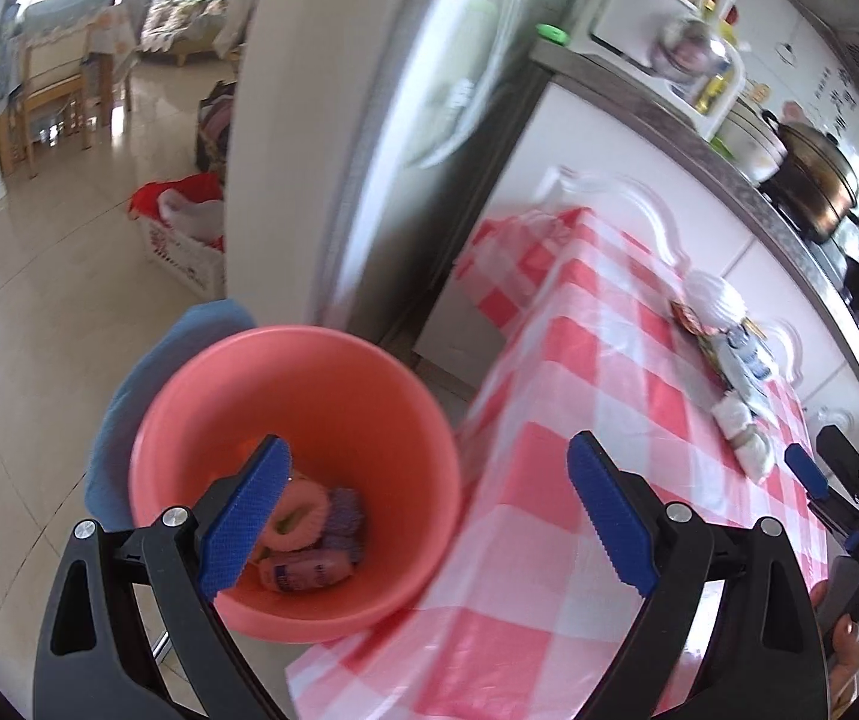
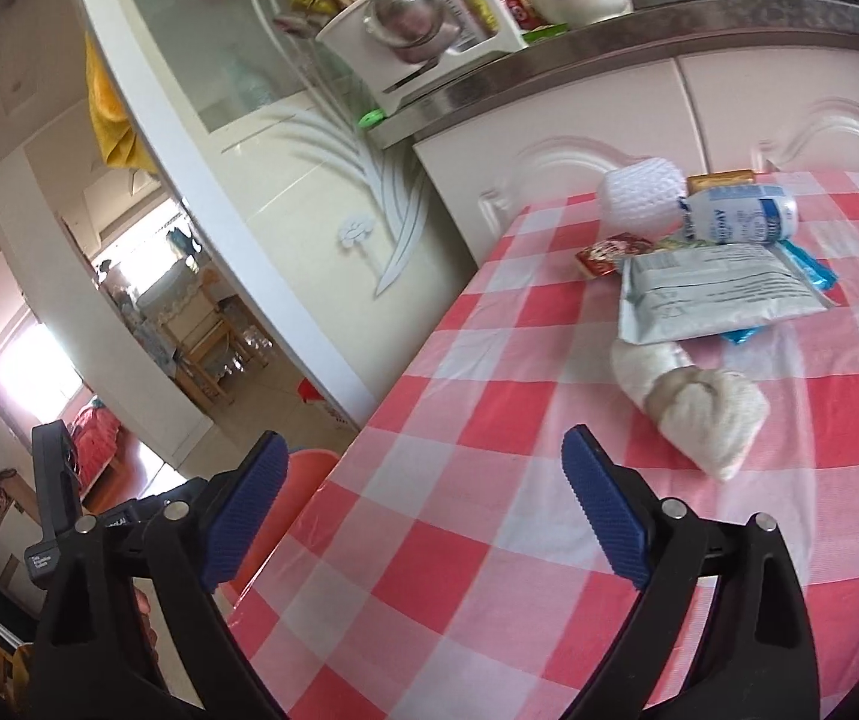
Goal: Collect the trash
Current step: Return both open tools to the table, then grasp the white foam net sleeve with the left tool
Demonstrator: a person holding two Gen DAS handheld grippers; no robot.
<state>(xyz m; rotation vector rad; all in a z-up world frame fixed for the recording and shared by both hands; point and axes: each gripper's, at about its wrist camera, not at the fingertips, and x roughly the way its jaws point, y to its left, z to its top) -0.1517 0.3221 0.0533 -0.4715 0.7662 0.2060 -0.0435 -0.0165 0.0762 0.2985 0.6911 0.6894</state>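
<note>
A pink trash bin (image 1: 333, 420) stands on the floor beside the table with the red-and-white checked cloth (image 1: 579, 510). It holds a pink foam net, purple wrappers and a small bottle (image 1: 303, 573). My left gripper (image 1: 423, 516) is open and empty above the bin's rim. My right gripper (image 2: 420, 510) is open and empty over the table's near edge (image 2: 459, 540). Trash lies further along the table: a knotted white cloth bundle (image 2: 699, 408), a silver packet (image 2: 711, 294), a white-blue bottle (image 2: 741, 216), a white foam net (image 2: 639, 192) and a red wrapper (image 2: 609, 252). The same pile shows in the left wrist view (image 1: 729, 354).
A white cabinet (image 2: 729, 114) with a steel counter full of pots and jars runs behind the table. A glass-panelled partition (image 2: 285, 180) stands to the left. A blue stool (image 1: 147, 384) is behind the bin. A white basket with red cloth (image 1: 183, 234) sits on the tiled floor.
</note>
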